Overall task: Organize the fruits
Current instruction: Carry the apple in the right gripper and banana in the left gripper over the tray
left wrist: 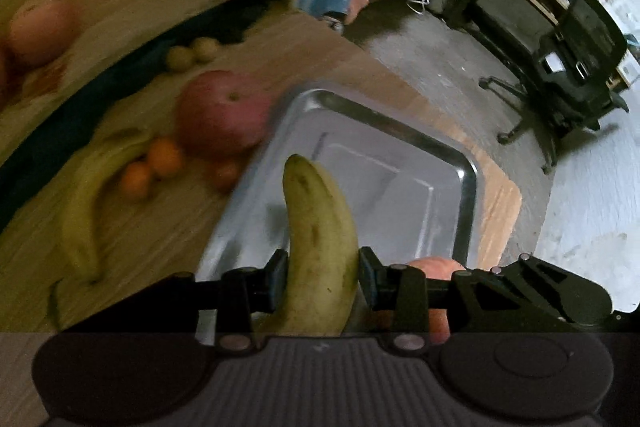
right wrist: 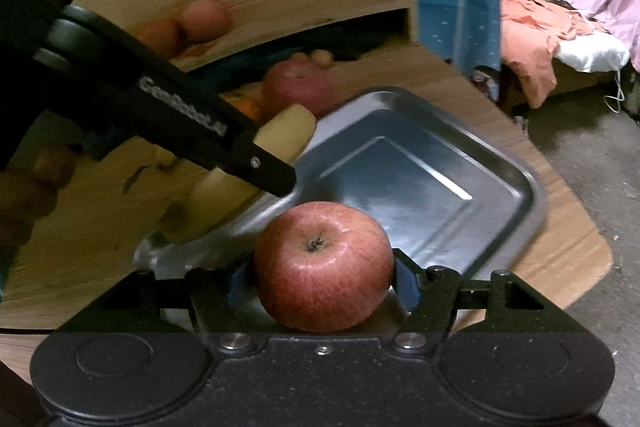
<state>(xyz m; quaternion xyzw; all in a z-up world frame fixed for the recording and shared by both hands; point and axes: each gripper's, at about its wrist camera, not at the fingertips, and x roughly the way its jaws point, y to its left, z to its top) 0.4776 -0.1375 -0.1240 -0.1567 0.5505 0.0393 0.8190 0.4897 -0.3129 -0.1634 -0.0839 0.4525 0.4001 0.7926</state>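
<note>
Pinching a banana (left wrist: 320,251) across its middle between the left gripper (left wrist: 323,277) pads, long axis running forward along the fingers, tip out over the metal tray (left wrist: 466,187)

Clamping a red apple (right wrist: 323,265) between the right gripper (right wrist: 324,277) pads, calyx end facing the camera, hanging over the tray's near edge

Hovering both loads above the bare tray floor, banana toward the left rim, apple nearer the front corner; judging the apple's hand closer to setting down

Looking yellow-green with brown flecks on the banana; glossy, speckled red on the apple

Leaving on the wooden table (left wrist: 168,227) another banana (left wrist: 86,203), small oranges (left wrist: 164,157) and a large red apple (left wrist: 222,113), just beside the tray's left rim
</note>
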